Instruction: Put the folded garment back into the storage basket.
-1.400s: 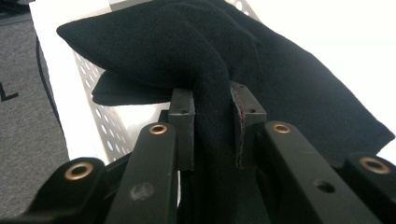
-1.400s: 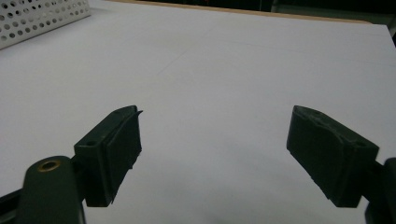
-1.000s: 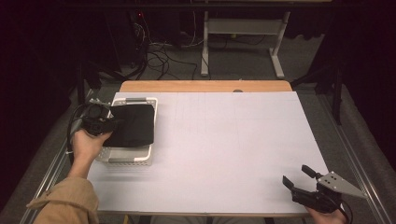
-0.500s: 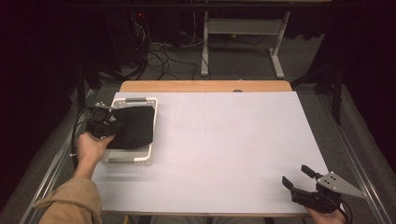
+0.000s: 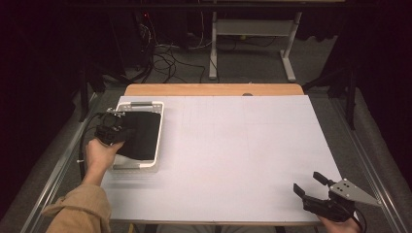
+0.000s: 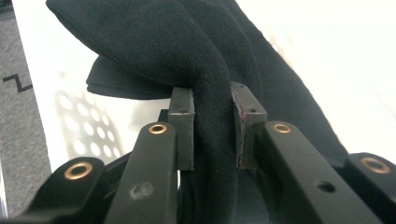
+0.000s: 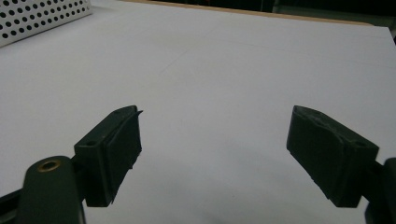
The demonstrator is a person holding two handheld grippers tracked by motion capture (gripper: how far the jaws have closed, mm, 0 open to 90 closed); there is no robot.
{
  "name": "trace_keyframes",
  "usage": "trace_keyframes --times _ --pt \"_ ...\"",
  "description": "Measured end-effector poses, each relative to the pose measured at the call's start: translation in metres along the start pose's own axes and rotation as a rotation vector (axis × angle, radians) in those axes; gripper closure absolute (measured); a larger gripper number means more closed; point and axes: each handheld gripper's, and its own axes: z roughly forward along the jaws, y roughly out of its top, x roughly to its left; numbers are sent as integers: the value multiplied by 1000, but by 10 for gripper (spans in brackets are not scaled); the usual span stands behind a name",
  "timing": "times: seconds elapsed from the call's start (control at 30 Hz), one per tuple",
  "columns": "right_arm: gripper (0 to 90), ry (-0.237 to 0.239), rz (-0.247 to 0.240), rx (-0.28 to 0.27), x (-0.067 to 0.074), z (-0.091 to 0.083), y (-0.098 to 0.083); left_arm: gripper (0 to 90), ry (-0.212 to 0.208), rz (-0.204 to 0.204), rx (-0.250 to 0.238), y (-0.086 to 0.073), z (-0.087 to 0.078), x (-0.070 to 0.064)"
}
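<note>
A black cloth (image 5: 145, 137) lies in a white perforated tray (image 5: 138, 104) at the table's left. My left gripper (image 5: 114, 132) is at the cloth's left edge, shut on a bunched fold of it. In the left gripper view the two jaws (image 6: 212, 100) pinch that thick fold, and the rest of the black cloth (image 6: 154, 42) drapes away over the tray's holed floor (image 6: 79, 128). My right gripper (image 5: 313, 187) rests near the front right corner, open with nothing between its fingers (image 7: 224, 140).
A white sheet (image 5: 233, 145) covers the tabletop, with a wooden strip (image 5: 214, 90) along the far edge. The tray's holed wall (image 7: 37, 16) shows at the top left of the right gripper view. Cables and a metal frame lie on the floor beyond.
The left gripper has edged slightly to the right over the tray, bunching the cloth's left edge. The right gripper has stayed where it was.
</note>
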Motion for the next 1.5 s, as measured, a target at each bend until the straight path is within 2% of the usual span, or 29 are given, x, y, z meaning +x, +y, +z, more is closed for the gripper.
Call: trace_keyframes --times 0.1,0.33,0.53,0.63,0.8,1.1,1.3,1.5 --pt "184 0 1 -1 0 0 0 706 24 4 18 -1 2 0" --pt "184 1 2 -1 1 0 0 675 47 -24 47 -5 10 3" --pt "184 1 0 0 1 0 0 544 68 -37 43 -8 8 7" --pt "184 1 -1 -2 1 0 0 480 70 -45 17 -9 4 7" --pt "184 2 1 -1 1 0 0 432 73 -44 -22 -10 -3 5" --pt "184 2 -1 -2 1 0 0 431 61 -37 -76 -12 -13 2" --pt "184 3 -1 -2 1 0 0 431 61 -16 -142 -14 -22 -3" --pt "184 1 0 -2 1 0 0 430 30 -17 -214 -16 -31 -6"
